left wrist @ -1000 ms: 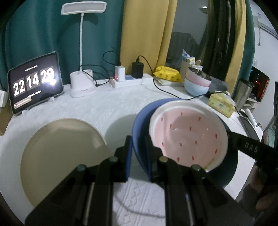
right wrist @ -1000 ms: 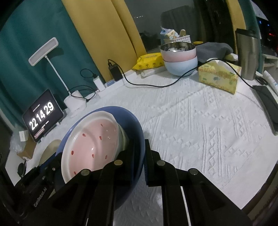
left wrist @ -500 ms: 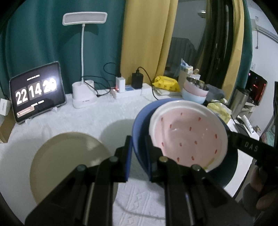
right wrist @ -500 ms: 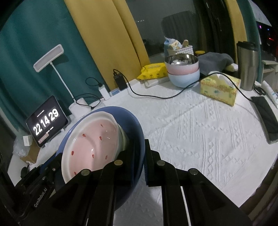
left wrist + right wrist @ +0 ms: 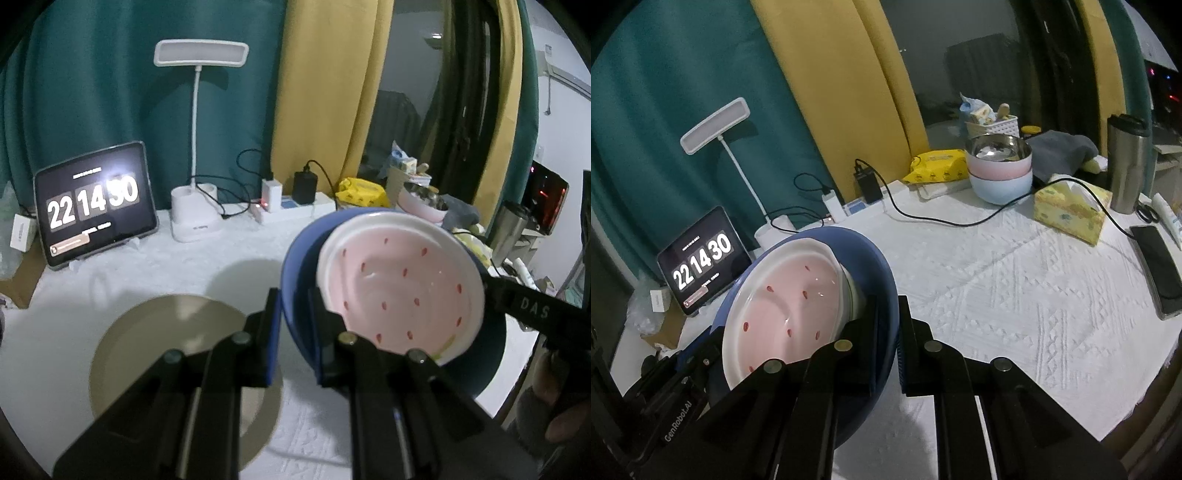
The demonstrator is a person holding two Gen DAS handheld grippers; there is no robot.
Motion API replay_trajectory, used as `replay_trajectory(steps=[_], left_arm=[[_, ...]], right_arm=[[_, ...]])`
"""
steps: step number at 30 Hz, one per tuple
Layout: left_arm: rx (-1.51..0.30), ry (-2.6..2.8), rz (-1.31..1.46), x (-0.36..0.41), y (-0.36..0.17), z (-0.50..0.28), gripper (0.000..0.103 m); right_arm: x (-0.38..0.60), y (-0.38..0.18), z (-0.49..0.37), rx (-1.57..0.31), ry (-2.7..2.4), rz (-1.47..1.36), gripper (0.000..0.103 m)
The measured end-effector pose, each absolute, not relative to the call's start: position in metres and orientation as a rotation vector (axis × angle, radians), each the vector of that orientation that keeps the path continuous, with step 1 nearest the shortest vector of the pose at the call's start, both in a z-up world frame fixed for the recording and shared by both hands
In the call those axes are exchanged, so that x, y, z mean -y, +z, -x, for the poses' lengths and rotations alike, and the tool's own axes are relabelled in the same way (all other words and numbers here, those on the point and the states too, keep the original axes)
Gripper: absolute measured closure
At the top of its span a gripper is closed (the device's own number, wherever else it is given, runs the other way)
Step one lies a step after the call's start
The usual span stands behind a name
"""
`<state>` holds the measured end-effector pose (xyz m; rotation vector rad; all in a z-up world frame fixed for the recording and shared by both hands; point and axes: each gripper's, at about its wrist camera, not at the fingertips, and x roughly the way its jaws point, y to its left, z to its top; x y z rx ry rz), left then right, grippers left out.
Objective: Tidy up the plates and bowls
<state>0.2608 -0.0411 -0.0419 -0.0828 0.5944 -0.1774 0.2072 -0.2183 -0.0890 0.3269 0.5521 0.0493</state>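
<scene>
Blue and stiff, the blue plate (image 5: pixel 299 280) hangs tilted above the white tablecloth (image 5: pixel 1015 295), carrying the pink bowl (image 5: pixel 402 288) with red specks. The left gripper (image 5: pixel 293 328) pinches its near rim, the right gripper (image 5: pixel 888 328) the opposite rim, both pressed tight on the edge. Glazed ware like this looks slippery and breakable, and the loose bowl could slide, so opposite rims are the sensible hold. A beige plate (image 5: pixel 177 354) lies below; stacked bowls (image 5: pixel 999 166) stand well apart.
</scene>
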Motion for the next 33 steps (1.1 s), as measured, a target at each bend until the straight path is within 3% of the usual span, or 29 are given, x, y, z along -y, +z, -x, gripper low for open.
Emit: replay_trajectory(steps=[33], left_arm=[[-0.596, -0.058, 0.172, -0.068, -0.050, -0.254, 0.090]], right_arm=[[0.114, -0.085, -0.238, -0.597, 0.169, -0.245, 0.092]])
